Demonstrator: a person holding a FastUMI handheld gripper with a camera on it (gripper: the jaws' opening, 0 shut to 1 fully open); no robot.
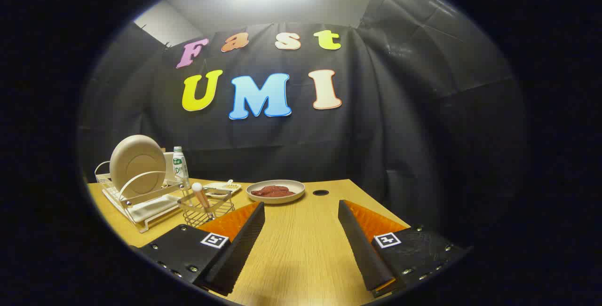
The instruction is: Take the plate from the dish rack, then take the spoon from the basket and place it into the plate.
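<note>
Spread, empty claw (301, 245) over wooden table (301, 259); dim black-draped booth, perhaps white ceiling.

The table (301, 245) shows light wood grain with a matt finish. On it, the dish rack (141, 198) and basket (207, 209) are thin metal wire. The plate (137, 165) in the rack appears smooth, matt. The gripper (301, 245) fingers (244, 238), spread apart over bare table, have ribbed inner faces.

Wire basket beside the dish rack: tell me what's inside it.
A spoon stands upright in the wire basket, handle end up. Its bowl end is hidden low behind the mesh and one finger.
</note>
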